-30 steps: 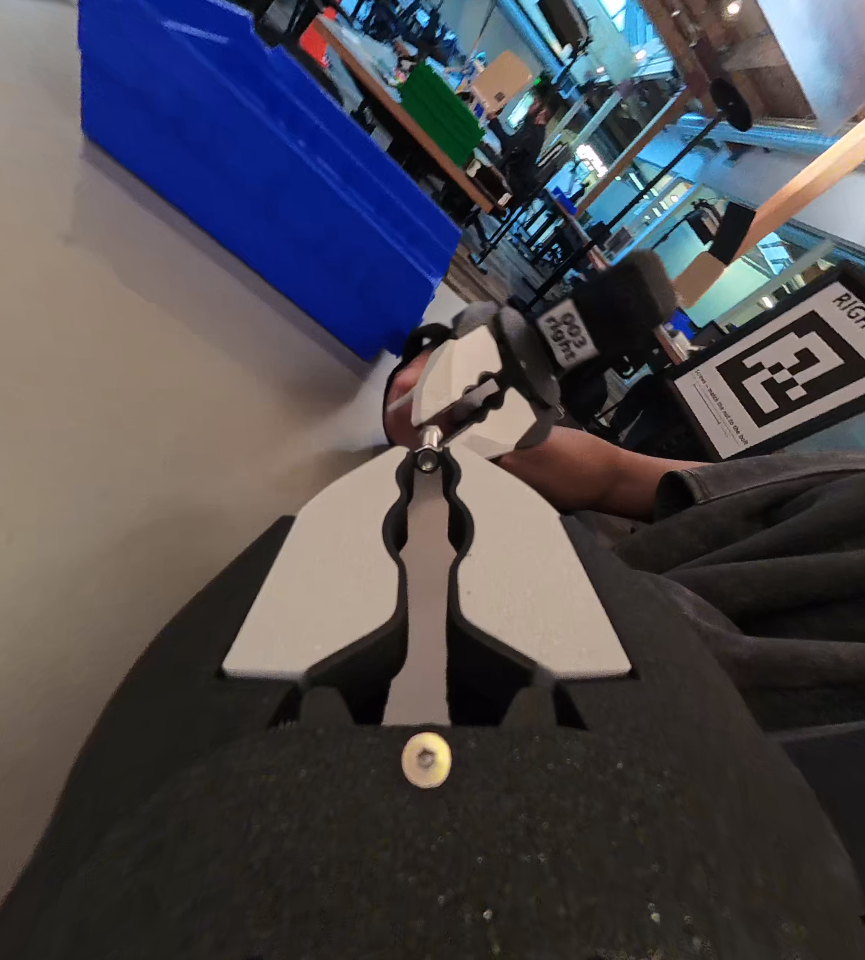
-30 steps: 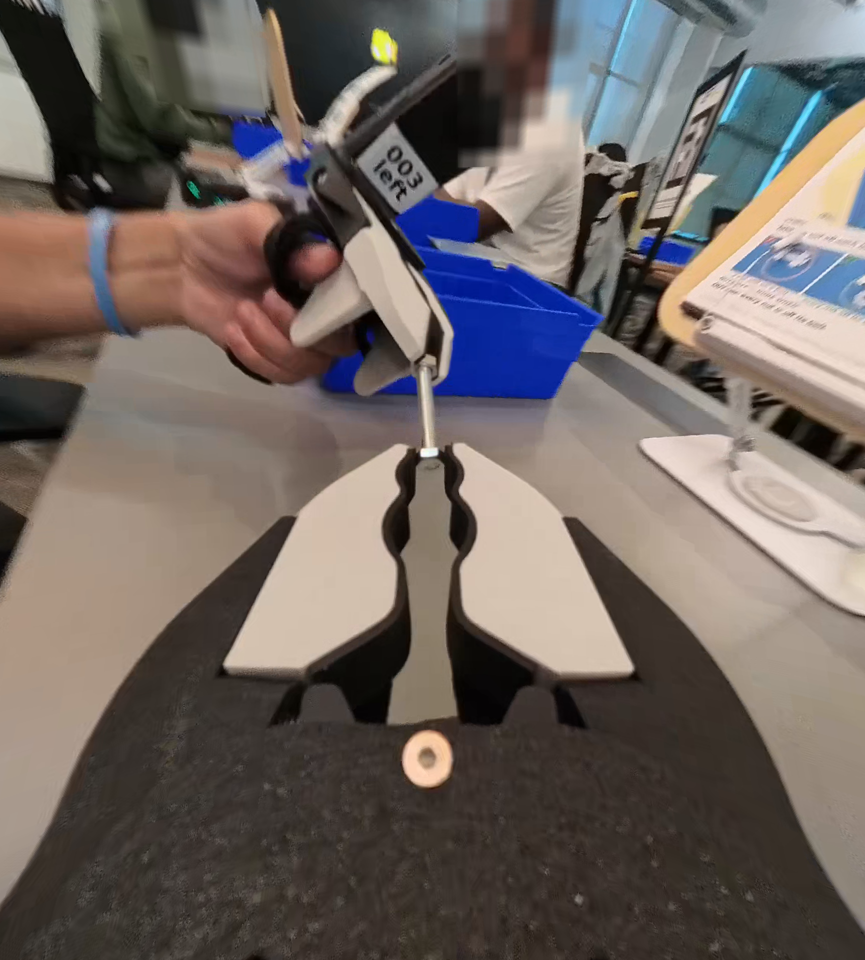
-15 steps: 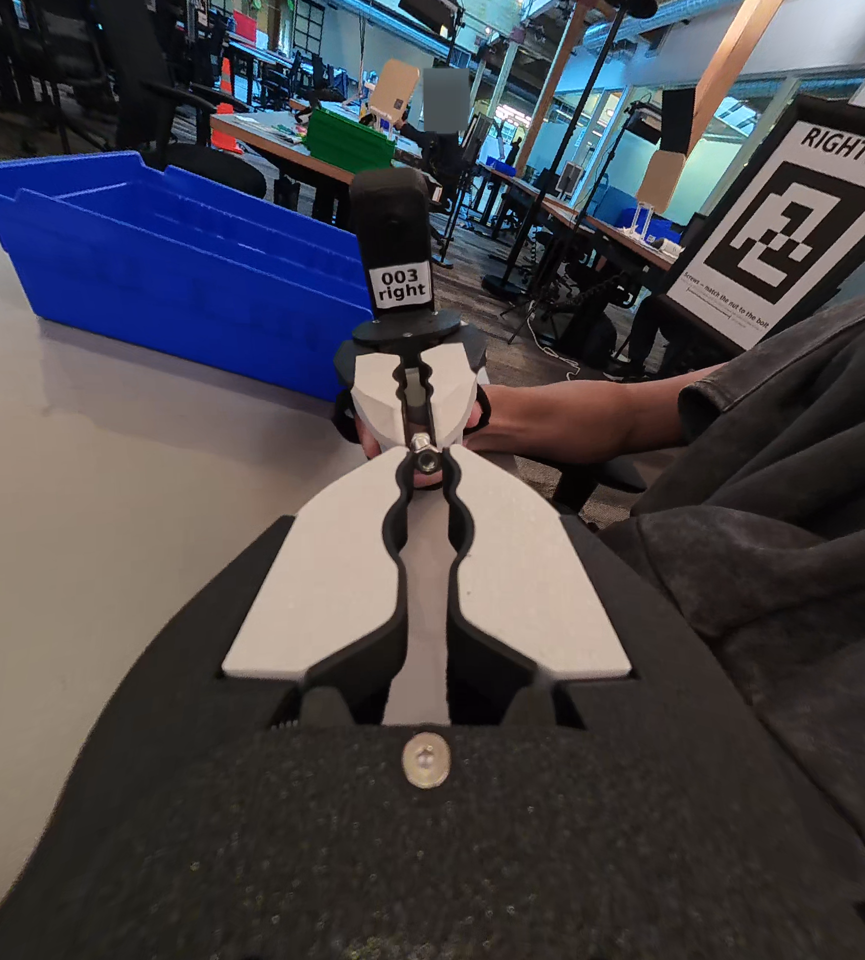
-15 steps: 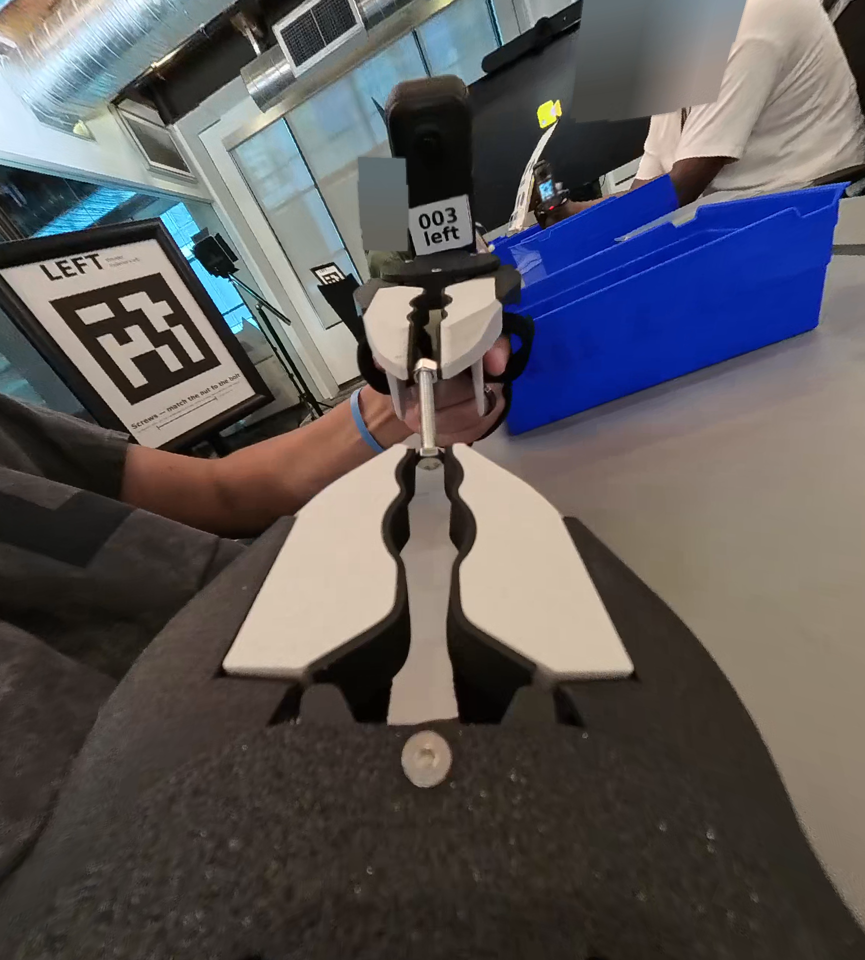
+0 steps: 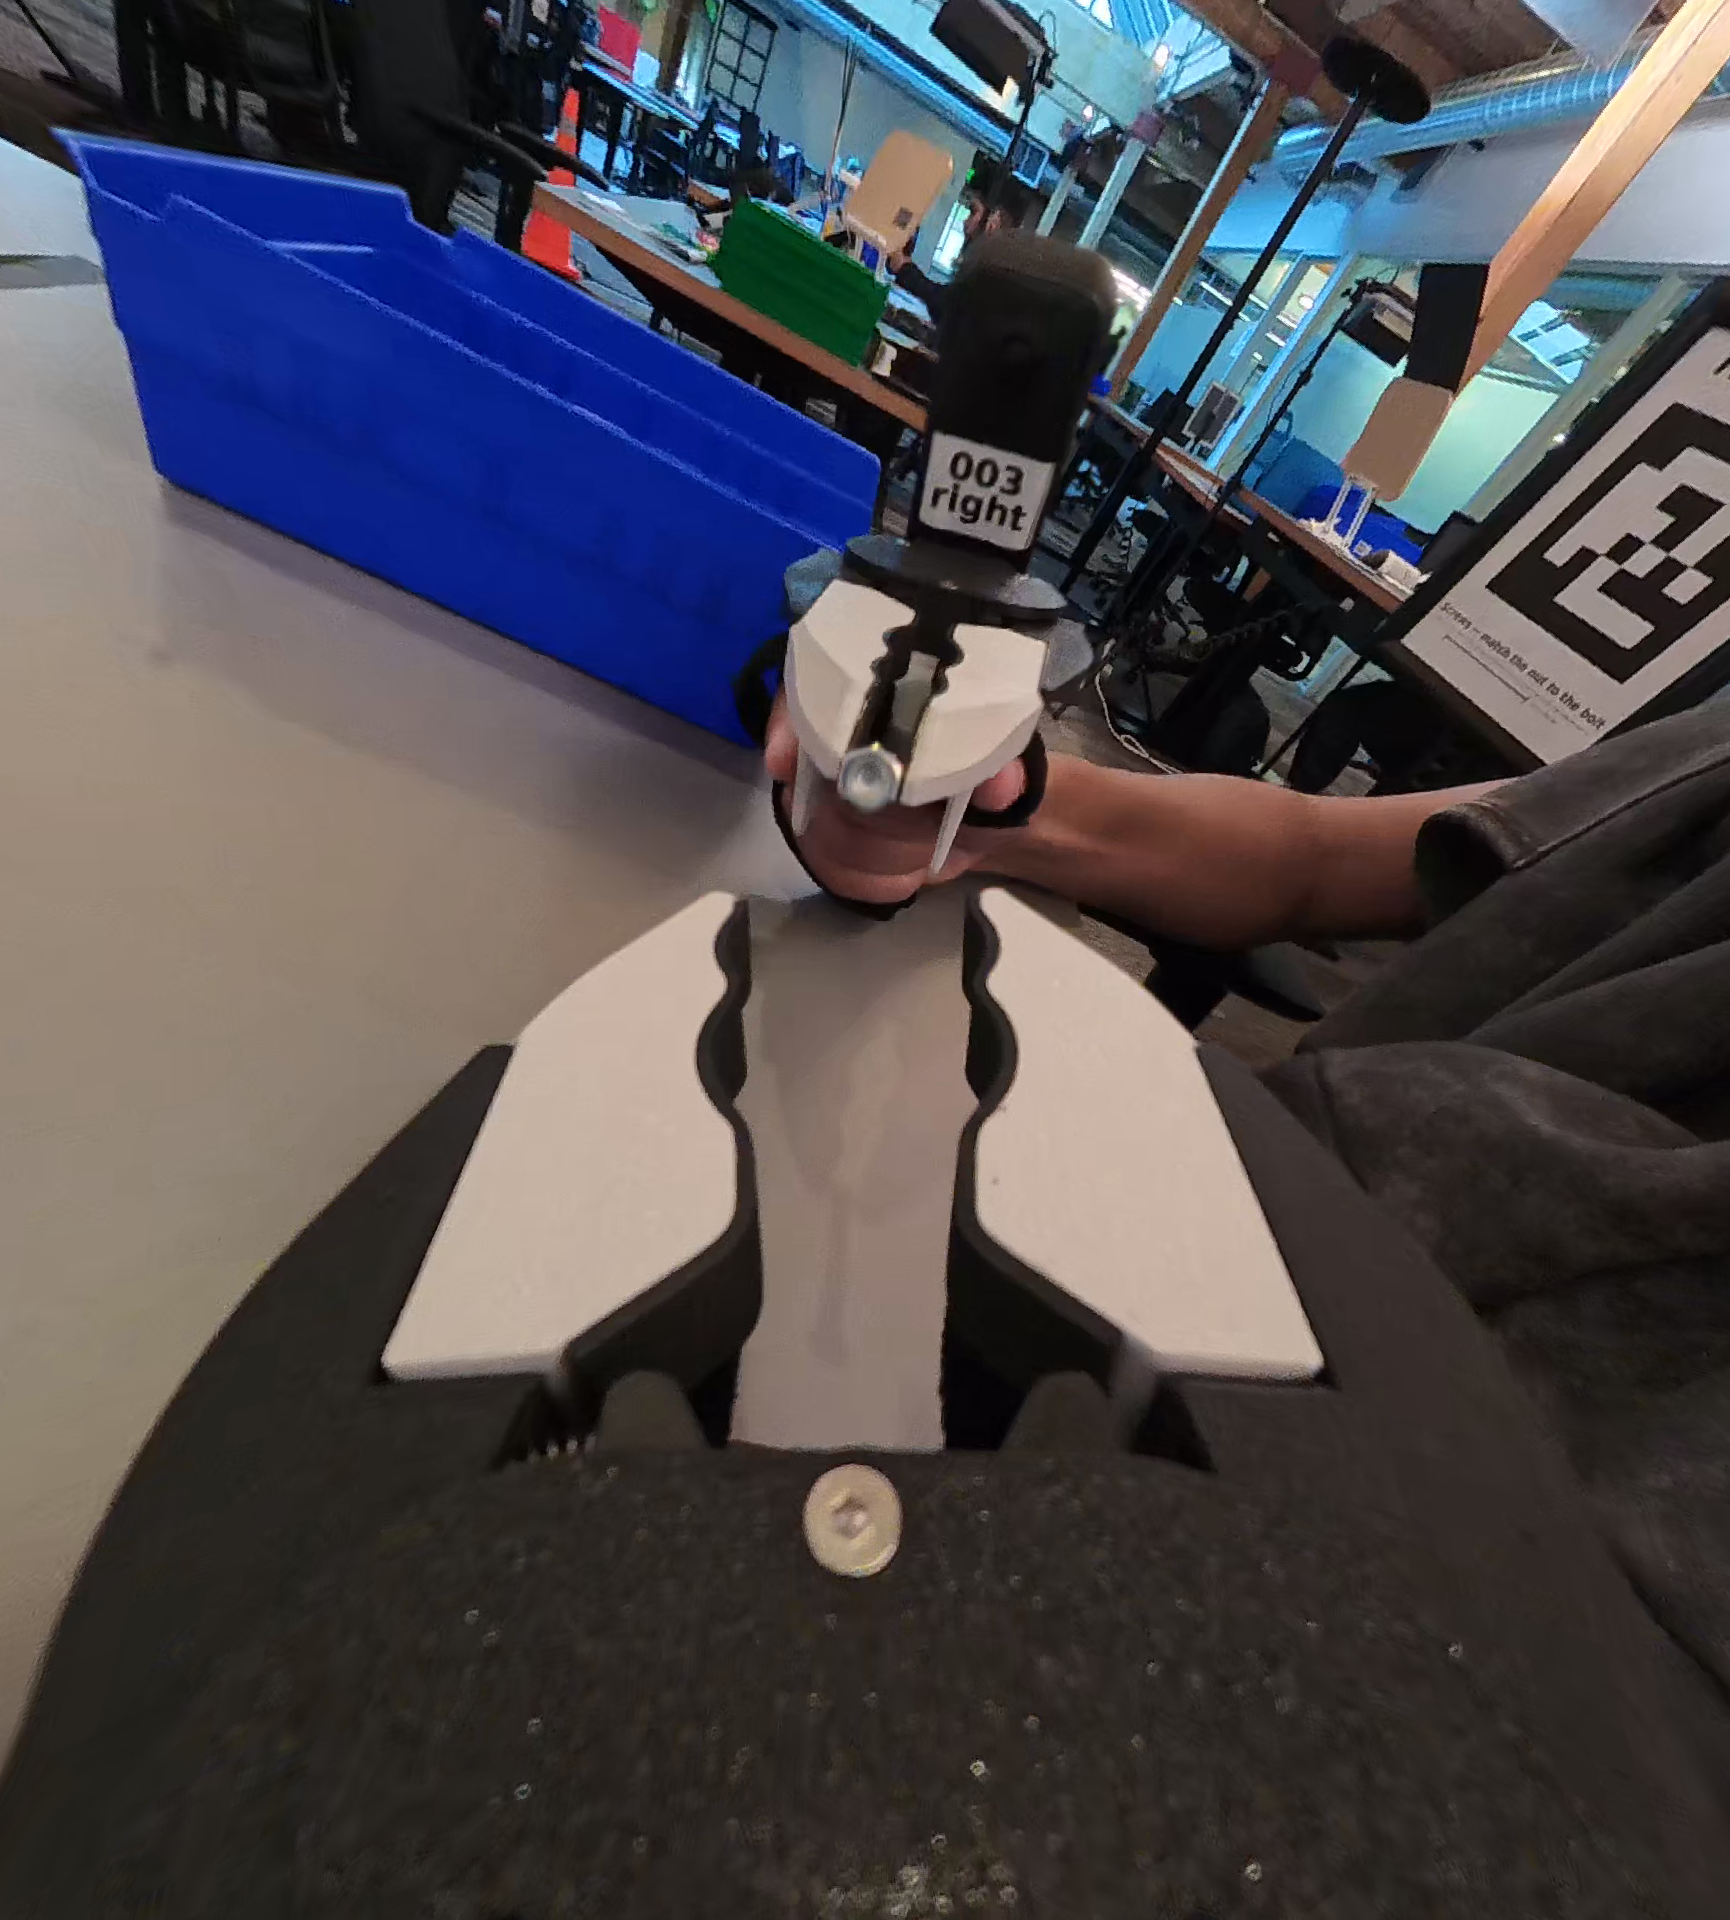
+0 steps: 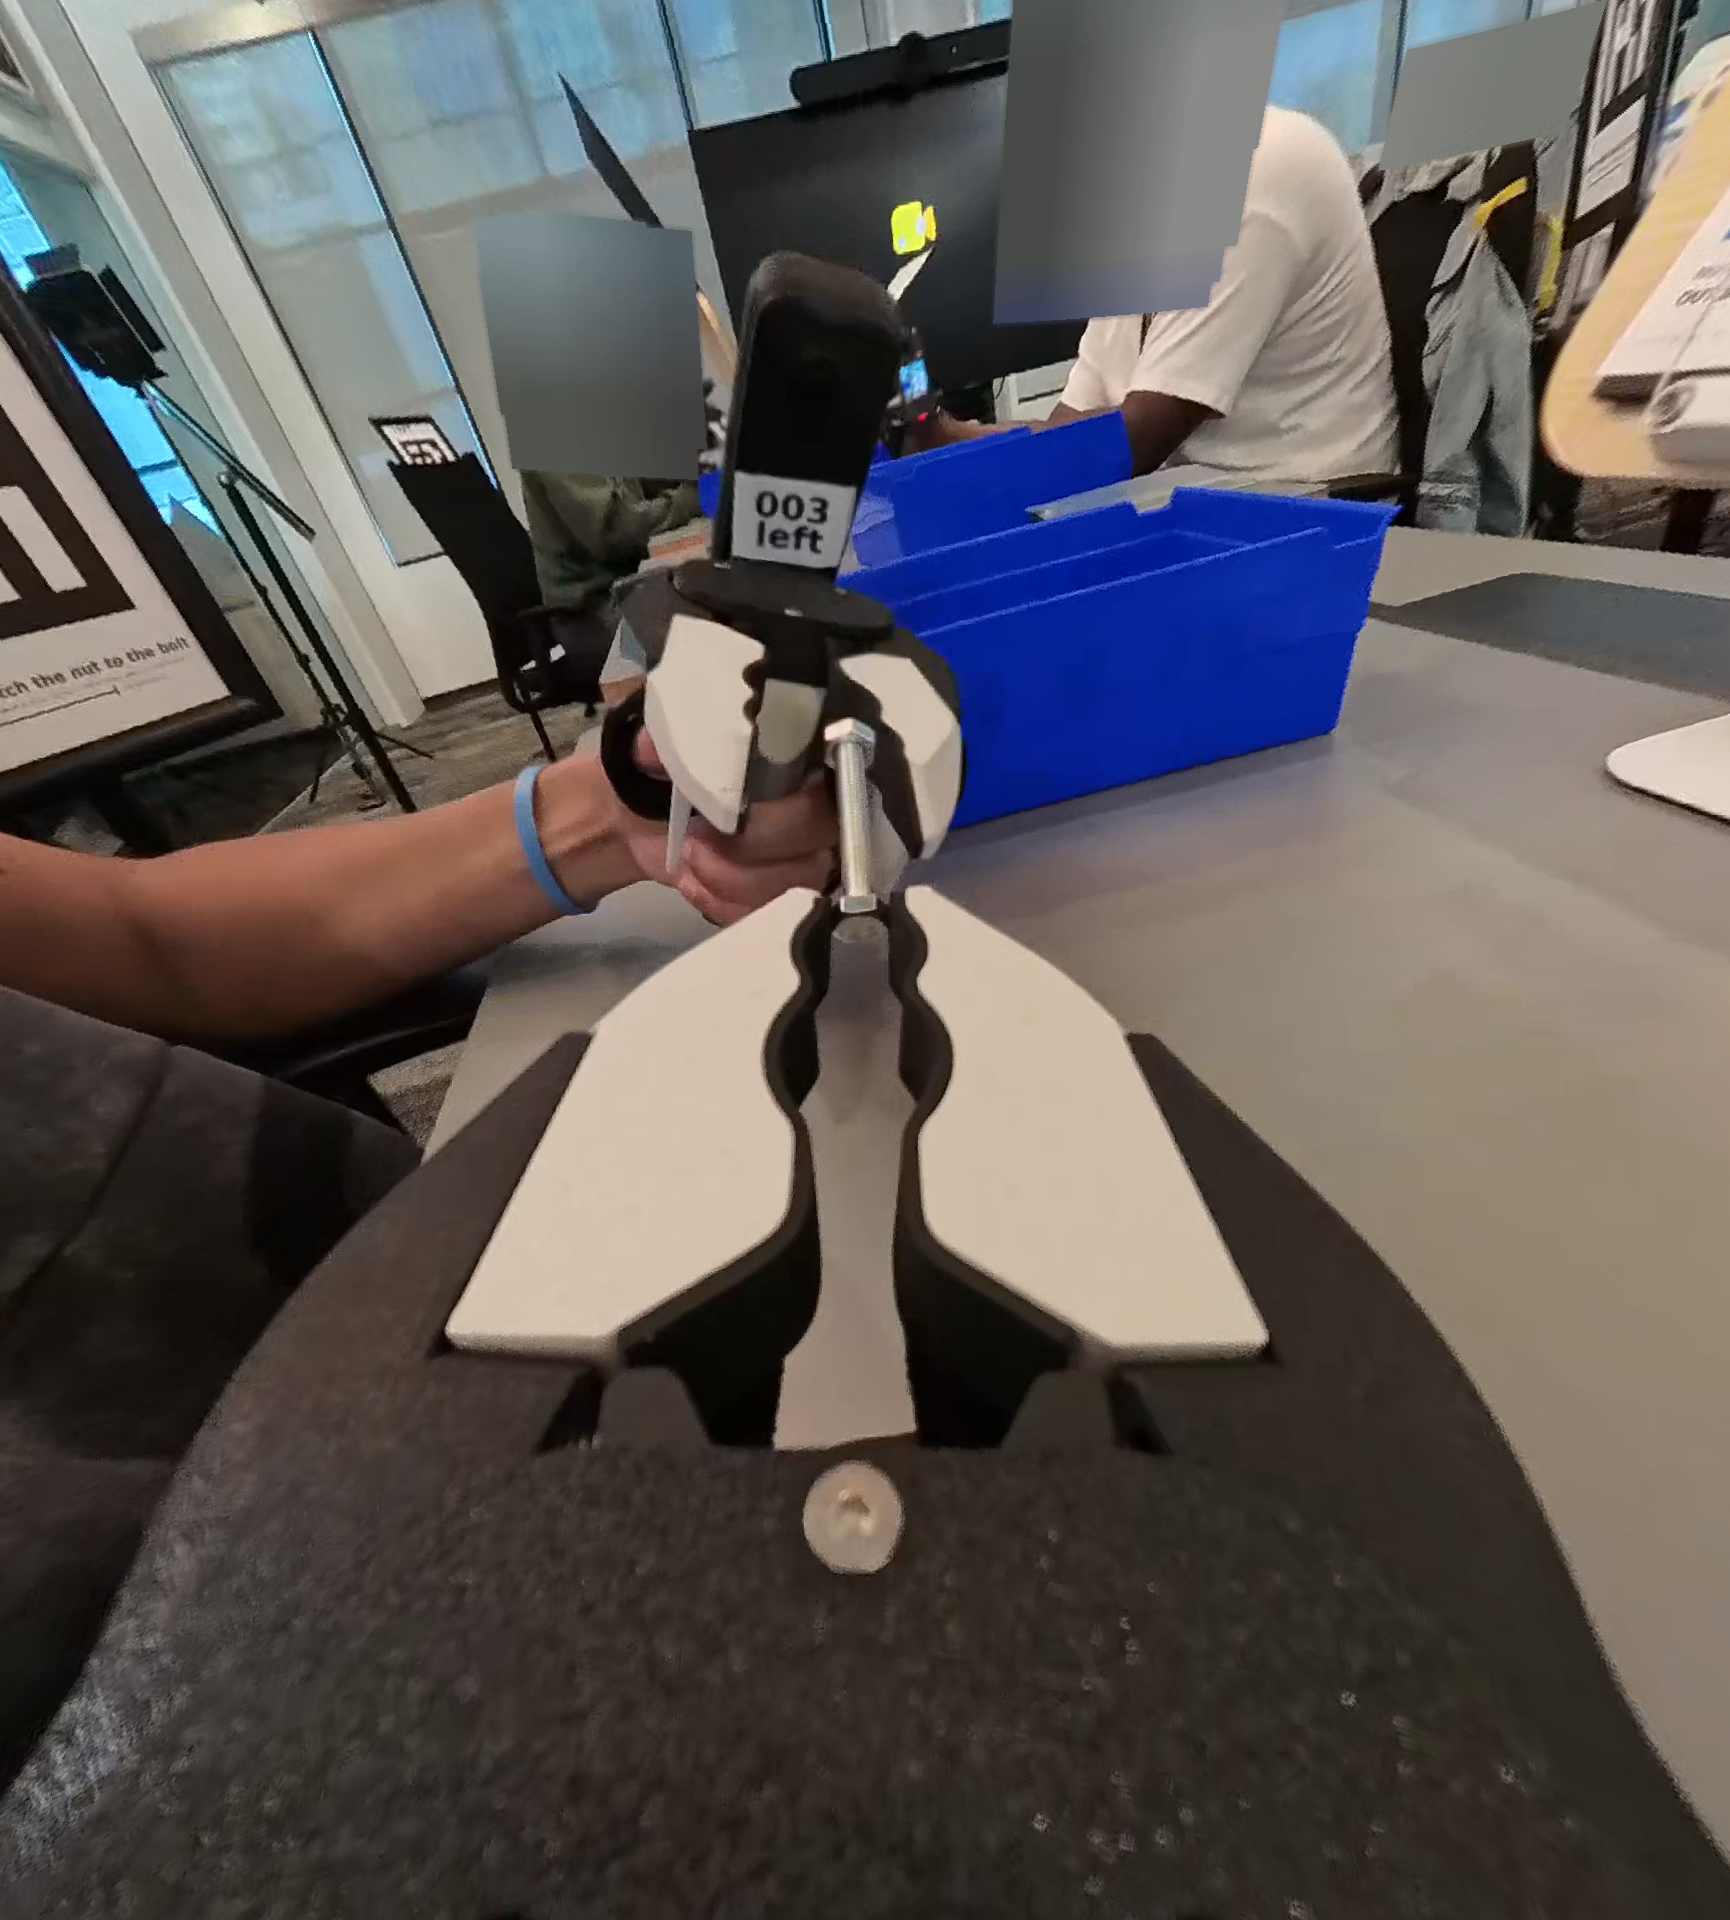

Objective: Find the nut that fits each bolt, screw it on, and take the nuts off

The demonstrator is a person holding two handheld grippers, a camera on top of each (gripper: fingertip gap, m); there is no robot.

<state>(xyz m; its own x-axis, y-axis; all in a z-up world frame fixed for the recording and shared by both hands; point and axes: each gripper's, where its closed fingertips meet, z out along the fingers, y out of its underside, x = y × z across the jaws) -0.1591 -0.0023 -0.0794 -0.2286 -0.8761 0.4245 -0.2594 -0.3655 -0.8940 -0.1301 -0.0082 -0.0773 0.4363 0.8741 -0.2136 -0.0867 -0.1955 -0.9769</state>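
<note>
Blue bin (image 5: 487, 488) behind right gripper (image 5: 871, 777) holding bolt (image 6: 853, 821).

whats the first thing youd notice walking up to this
A silver bolt stands upright in mid-air at centre, its lower end pinched in the right gripper. Facing it, the left gripper is open and empty. Behind them a bright blue bin sits on the grey table.

- A grey table (image 5: 217, 852) carries a blue bin (image 5: 487, 499).
- Beyond the blue bin stand long wooden workbenches (image 5: 736, 312) with a green crate (image 5: 799, 275) and an orange cone (image 5: 551, 218).
- Right of the blue bin, a framed black-and-white marker sign (image 5: 1650, 551).
- Behind the blue bin in the right wrist view, tall windows (image 6: 341, 239) and a black chair (image 6: 497, 582).
</note>
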